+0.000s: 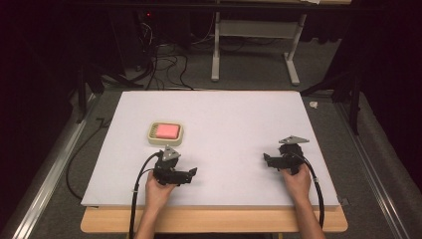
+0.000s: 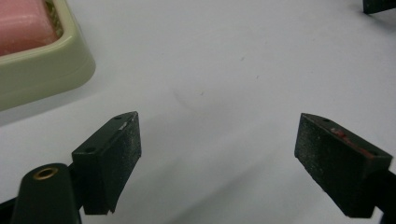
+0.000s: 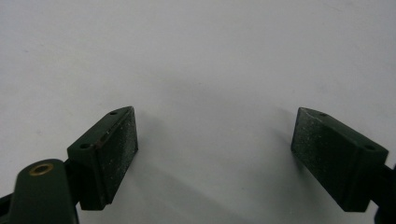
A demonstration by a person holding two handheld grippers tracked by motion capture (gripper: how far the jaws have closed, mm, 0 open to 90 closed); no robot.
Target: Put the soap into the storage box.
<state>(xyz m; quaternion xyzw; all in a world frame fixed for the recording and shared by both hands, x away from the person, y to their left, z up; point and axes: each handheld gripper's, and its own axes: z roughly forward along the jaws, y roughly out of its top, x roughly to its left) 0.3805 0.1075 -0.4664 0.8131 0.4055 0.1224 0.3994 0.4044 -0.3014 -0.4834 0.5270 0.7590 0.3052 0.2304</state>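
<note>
A cream-coloured soap dish (image 1: 165, 133) holding a pink soap bar (image 1: 167, 130) is seen left of the middle of the white bench (image 1: 234, 119), somewhat nearer the near edge than the far one. The left tongs (image 1: 190, 174) are held just on the near side of the dish, apart from it, and are turned toward the bench's right edge rather than at the dish; in the left gripper view the jaws are spread wide with nothing between them, and the corner of the dish (image 2: 44, 70) with the soap (image 2: 23, 23) lies up and to the left of them. The right tongs (image 1: 266, 160) are held low over the bare surface near the right edge, well apart from the dish; in the right gripper view their jaws are likewise spread and empty.

The step in hand is judged to be the approach of the left tongs to the dish or to the soap. It would be done well if the left hand (image 1: 158, 191) were first turned so that the jaws face the dish squarely. If the soap is wanted, one jaw should be brought down on each of its sides, inside the rim, and closed gently, since a soap bar may slip. If the dish is wanted, one wall should be straddled. The right tongs may be kept clear, or used to steady the dish.
</note>
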